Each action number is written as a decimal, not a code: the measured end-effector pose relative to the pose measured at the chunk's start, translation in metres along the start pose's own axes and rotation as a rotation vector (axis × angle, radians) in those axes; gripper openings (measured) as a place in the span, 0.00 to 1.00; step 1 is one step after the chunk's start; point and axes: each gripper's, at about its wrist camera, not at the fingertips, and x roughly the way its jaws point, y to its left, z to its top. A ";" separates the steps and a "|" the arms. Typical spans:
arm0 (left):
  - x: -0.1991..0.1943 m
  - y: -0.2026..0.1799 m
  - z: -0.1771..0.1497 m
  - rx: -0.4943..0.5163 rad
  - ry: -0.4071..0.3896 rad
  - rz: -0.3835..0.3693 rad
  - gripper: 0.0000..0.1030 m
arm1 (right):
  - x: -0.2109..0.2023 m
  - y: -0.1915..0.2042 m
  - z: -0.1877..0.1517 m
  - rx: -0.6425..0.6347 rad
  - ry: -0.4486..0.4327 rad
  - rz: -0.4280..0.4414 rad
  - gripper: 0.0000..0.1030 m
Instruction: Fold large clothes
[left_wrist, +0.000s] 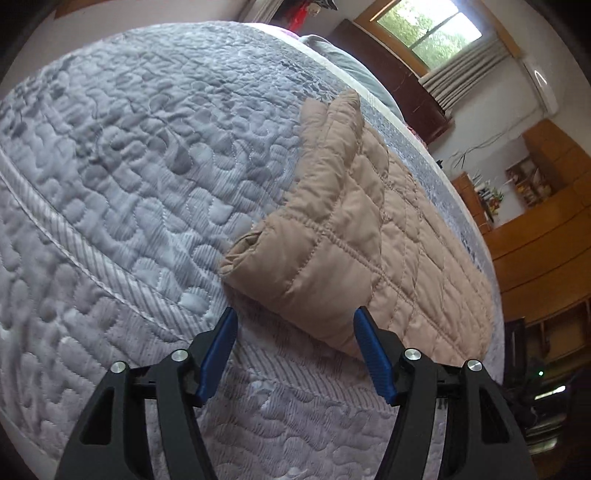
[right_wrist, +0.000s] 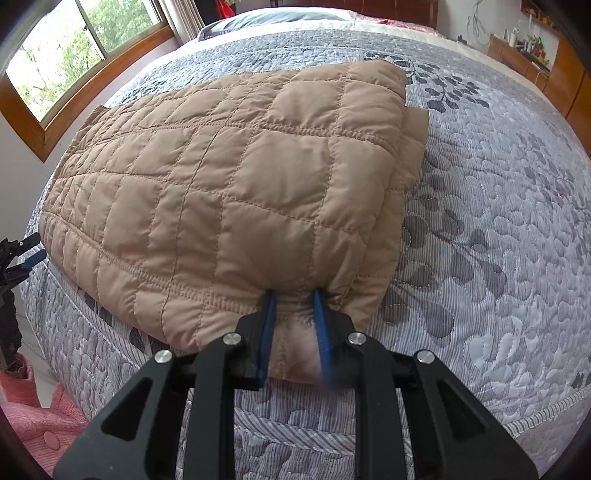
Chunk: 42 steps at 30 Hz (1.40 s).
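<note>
Right gripper (right_wrist: 293, 295) pinches jacket (right_wrist: 236, 177) edge; left gripper (left_wrist: 295, 325) wide, jacket corner just ahead.

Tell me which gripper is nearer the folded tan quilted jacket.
Right: the right gripper pinches the tan quilted jacket at its near edge; the left gripper hangs open just short of it.

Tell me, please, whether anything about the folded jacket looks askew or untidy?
Slightly: a flat flap sticks out from under the far right side of the tan jacket, past the folded edge. Otherwise it lies fairly flat on the bedspread.
</note>
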 end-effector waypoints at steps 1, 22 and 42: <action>0.003 0.000 0.000 -0.008 0.007 -0.015 0.64 | 0.000 0.001 0.000 0.001 0.000 -0.001 0.19; 0.013 0.023 0.013 -0.276 -0.198 -0.307 0.16 | 0.003 0.002 0.002 0.016 0.018 -0.001 0.19; 0.028 0.019 0.034 -0.212 -0.144 -0.275 0.12 | 0.004 -0.002 0.000 0.039 0.012 0.036 0.19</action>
